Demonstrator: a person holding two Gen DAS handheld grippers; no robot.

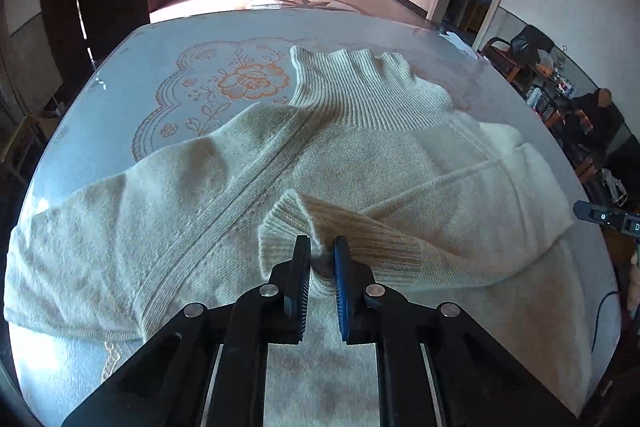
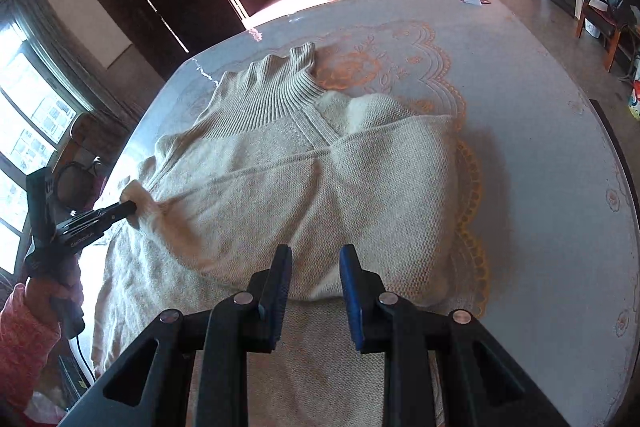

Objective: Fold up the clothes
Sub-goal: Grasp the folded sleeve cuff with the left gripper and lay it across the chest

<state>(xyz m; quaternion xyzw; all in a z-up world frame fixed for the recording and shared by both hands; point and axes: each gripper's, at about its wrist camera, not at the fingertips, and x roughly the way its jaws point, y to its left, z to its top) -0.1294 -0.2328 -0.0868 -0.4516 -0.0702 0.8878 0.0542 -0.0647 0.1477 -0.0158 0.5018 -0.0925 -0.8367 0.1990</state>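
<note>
Only the right wrist view shows the hand [image 2: 52, 291] in a pink sleeve gripping the left hand-held gripper [image 2: 130, 207], whose jaws are clamped on the ribbed sleeve cuff [image 2: 138, 201] of a cream turtleneck sweater [image 2: 320, 187]. From the left wrist view, that cuff [image 1: 288, 227] sits pinched between the blue pads. The sweater lies spread on the table [image 2: 540, 107], collar away. Just above its near folded edge, the right hand-held gripper [image 2: 316, 255] hovers, jaws apart, holding nothing.
</note>
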